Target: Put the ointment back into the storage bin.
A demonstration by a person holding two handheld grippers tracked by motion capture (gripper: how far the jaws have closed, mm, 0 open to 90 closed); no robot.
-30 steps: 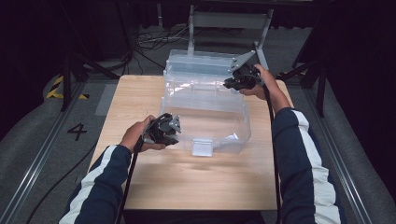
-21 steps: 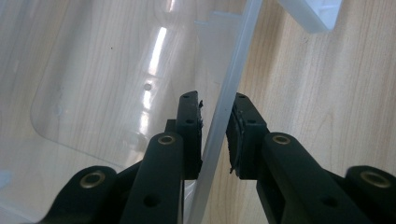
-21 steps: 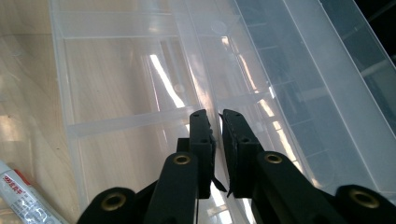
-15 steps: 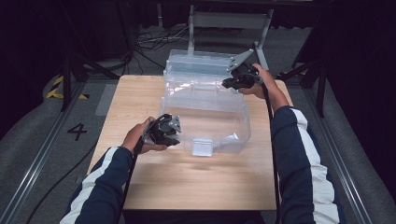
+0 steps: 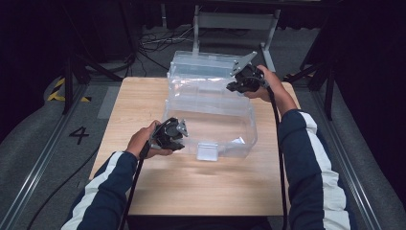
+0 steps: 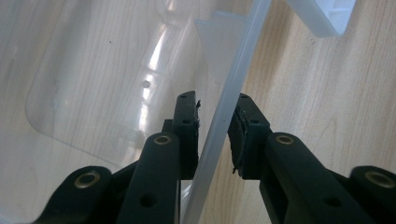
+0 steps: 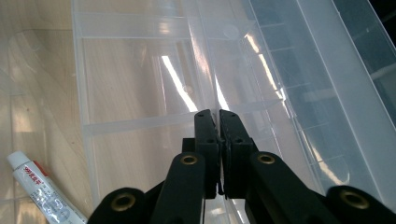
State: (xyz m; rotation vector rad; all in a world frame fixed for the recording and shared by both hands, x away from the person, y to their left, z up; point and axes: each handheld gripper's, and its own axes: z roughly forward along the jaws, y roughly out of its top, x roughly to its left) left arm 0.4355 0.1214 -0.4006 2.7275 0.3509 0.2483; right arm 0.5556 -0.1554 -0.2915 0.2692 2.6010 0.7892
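The clear plastic box sits on the wooden table, its lid raised behind. The left gripper straddles its front wall, jaws apart; the right gripper pinches an inner divider. A white tube with unreadable red print lies inside; a "4" marks the floor.

The right hand-held gripper is seen pinched on a clear plastic box; a white tube is seen beneath.

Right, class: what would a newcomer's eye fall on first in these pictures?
A big clear box sits mid-table with its lid open at the back. The left tool straddles its near-left rim, jaws apart either side of the wall; the right tool pinches a thin clear divider. A small white tube lies on the wood.
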